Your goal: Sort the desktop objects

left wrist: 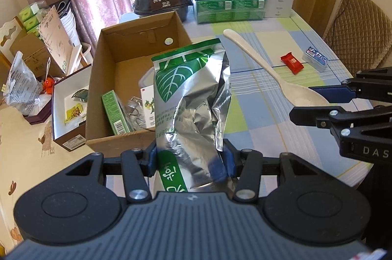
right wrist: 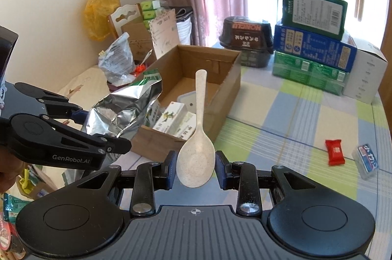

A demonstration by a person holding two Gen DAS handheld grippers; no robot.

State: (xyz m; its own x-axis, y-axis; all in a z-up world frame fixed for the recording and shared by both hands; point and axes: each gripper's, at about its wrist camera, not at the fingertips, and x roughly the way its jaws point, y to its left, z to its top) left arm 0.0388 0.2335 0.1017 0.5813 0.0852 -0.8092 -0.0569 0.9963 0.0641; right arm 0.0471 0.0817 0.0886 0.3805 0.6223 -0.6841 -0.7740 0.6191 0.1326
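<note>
My left gripper [left wrist: 189,159] is shut on a silver and green foil bag [left wrist: 193,98], held upright above the near edge of an open cardboard box [left wrist: 137,44]. My right gripper [right wrist: 196,167] is shut on the bowl of a cream plastic spoon [right wrist: 197,152], its handle pointing away toward the box [right wrist: 220,78]. In the right wrist view the left gripper [right wrist: 98,130] and the bag [right wrist: 122,108] hang at the left, near the box's front corner. In the left wrist view the right gripper [left wrist: 316,100] and the spoon [left wrist: 264,69] enter from the right.
Small boxes [right wrist: 176,120] and a plastic lid lie inside the cardboard box. A red packet [right wrist: 335,152] and a small clear case [right wrist: 366,160] rest on the checked tablecloth [right wrist: 294,113] at the right. Stacked cartons [right wrist: 313,49] and a black container [right wrist: 246,39] stand at the back.
</note>
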